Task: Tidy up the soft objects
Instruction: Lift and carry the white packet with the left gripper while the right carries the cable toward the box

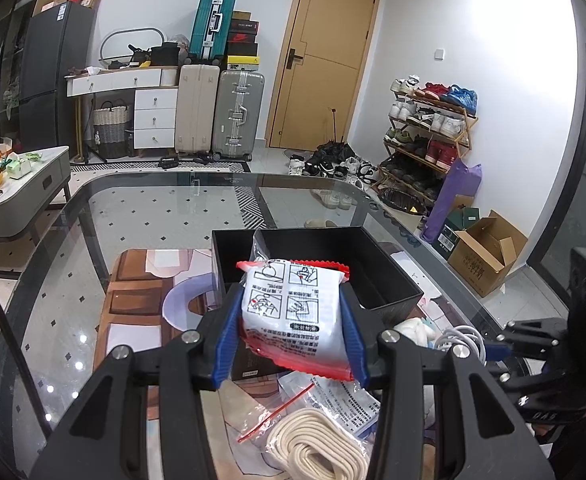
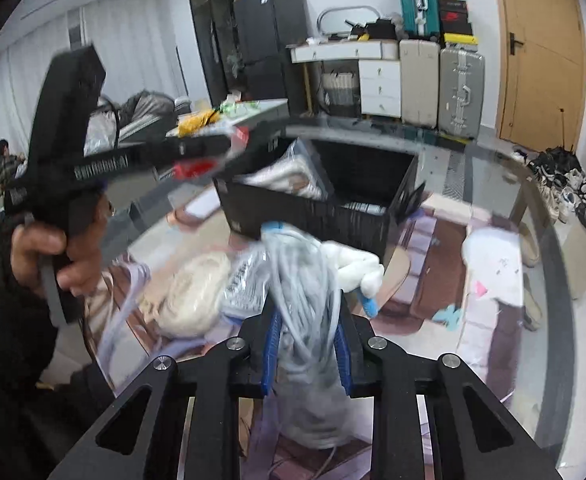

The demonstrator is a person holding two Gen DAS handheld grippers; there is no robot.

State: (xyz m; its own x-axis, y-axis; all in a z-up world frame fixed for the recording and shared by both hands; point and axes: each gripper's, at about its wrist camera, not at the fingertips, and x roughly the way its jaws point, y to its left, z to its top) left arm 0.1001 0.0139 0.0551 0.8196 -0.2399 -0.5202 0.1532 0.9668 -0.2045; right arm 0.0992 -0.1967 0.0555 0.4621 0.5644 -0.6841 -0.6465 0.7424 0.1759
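Observation:
My left gripper point(image 1: 291, 312) is shut on a white packet with red sealed edges point(image 1: 293, 316) and holds it just in front of the open black box point(image 1: 389, 280) on the glass table. My right gripper point(image 2: 305, 320) is shut on a clear bag of coiled white cable point(image 2: 305, 304), lifted above the table near the black box point(image 2: 313, 212). A bagged item point(image 2: 289, 176) lies inside the box. A bag of cream rope point(image 1: 317, 448) lies below the left gripper; it also shows in the right wrist view point(image 2: 193, 292). A white plush toy point(image 2: 357, 264) lies by the box.
The glass table point(image 1: 141, 216) has a rounded far edge. A printed mat point(image 1: 133, 304) lies under the items. The left gripper and the hand holding it point(image 2: 65, 184) cross the left of the right wrist view. Suitcases, drawers and a shoe rack stand beyond.

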